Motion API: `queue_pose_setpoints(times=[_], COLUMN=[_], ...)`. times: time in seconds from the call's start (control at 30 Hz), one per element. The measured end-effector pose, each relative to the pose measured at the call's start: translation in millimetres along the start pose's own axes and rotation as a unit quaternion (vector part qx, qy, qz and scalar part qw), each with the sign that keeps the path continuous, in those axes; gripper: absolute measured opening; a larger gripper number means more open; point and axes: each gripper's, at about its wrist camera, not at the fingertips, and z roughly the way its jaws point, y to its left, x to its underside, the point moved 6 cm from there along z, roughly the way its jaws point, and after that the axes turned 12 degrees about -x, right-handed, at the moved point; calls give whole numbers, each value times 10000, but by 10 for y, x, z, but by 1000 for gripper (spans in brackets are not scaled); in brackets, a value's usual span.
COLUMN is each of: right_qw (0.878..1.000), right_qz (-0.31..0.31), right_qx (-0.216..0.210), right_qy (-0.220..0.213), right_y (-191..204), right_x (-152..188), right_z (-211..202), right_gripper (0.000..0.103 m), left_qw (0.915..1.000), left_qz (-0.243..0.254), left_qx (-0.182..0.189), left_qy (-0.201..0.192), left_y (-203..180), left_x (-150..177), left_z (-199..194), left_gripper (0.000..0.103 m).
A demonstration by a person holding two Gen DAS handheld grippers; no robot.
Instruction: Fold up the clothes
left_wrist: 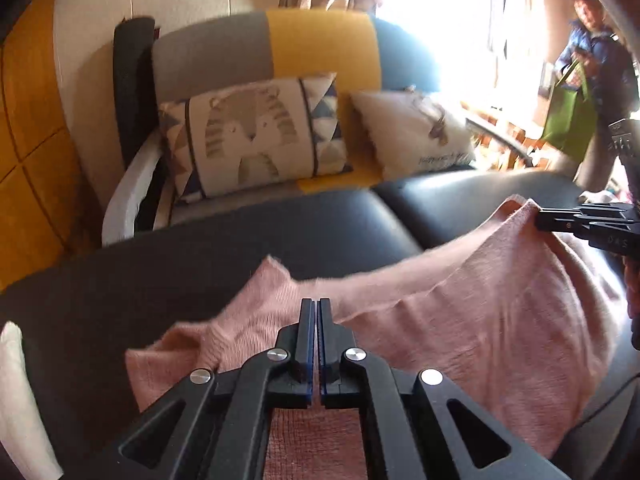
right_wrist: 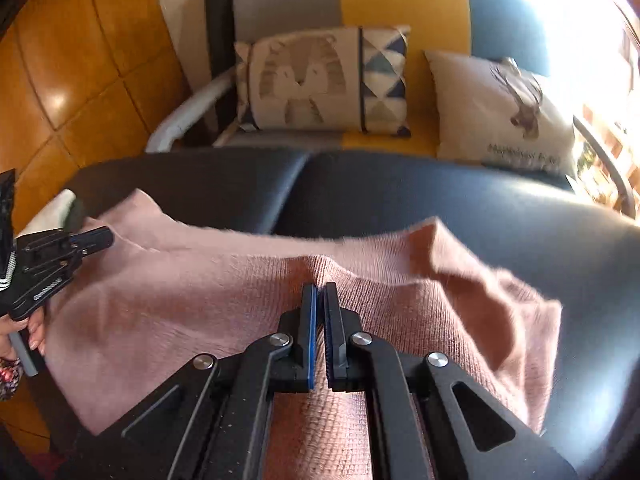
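Now | left gripper (left_wrist: 319, 303) clamped on sweater (left_wrist: 460, 312) edge | right gripper (right_wrist: 320, 289) pinching same edge | long axis spans across, between grippers | ahead: bare black cushion (right_wrist: 460, 196)

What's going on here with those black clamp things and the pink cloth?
A person is folding a pink knitted garment spread on a dark leather-look cushioned surface, using a handheld black gripper in each hand. The left gripper and the right gripper each have their jaws shut on the garment's far edge, pinching it up into small peaks. Behind stands a grey, yellow and blue sofa with two printed pillows.
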Motion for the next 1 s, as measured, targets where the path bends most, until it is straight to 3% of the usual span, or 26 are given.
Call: queue_pose_setpoints(times=[0.13,0.2,0.27,0.33,0.4,0.5,0.6,0.67,0.77,0.8,0.87,1.0], right_qw=[9998,9996,9980,9932,9925,9963,9965,9969,9974,9978,9977,9959], right_qz=[54,176,321,396,236,-319,-786,-785,-581,-418,-3,530], right_qx=[-190,-136,-181,-516,-520,-271,-186,-50,413,520,672,209], right_qy=[-69,-154,-506,-970,-1084,-756,-194,58,76,21,-122,-702], right_y=[-36,-80,-95,-40,-10,9,3,-101,-370,-490,-737,-957], right_x=[55,42,34,89,187,353,458,412,275,241,196,158], right_z=[1,-109,-328,-599,-756,-758,-578,-416,-285,-273,-294,-574], right_gripper=[11,20,21,23,24,24,24,24,22,22,22,22], left_qw=[9995,9973,9941,9932,9912,9844,9851,9925,9955,9927,9901,9910], left_qz=[102,198,243,-85,-432,-1208,-1462,-981,88,316,281,-95], left_qx=[-301,-704,-1056,-1157,-1247,-1224,-627,-395,-766,-1087,-1360,-1313], left_qy=[-38,-102,-98,-94,-95,-360,-660,-614,-543,-406,-196,-251], left_y=[29,119,236,447,661,923,829,529,152,145,236,382], left_x=[145,159,153,170,191,233,234,237,263,299,359,379], left_z=[88,92,96,52,4,-238,-454,-400,-148,-27,166,156], left_gripper=[3,8,8,8,8,8,11,12,16,16,16,23])
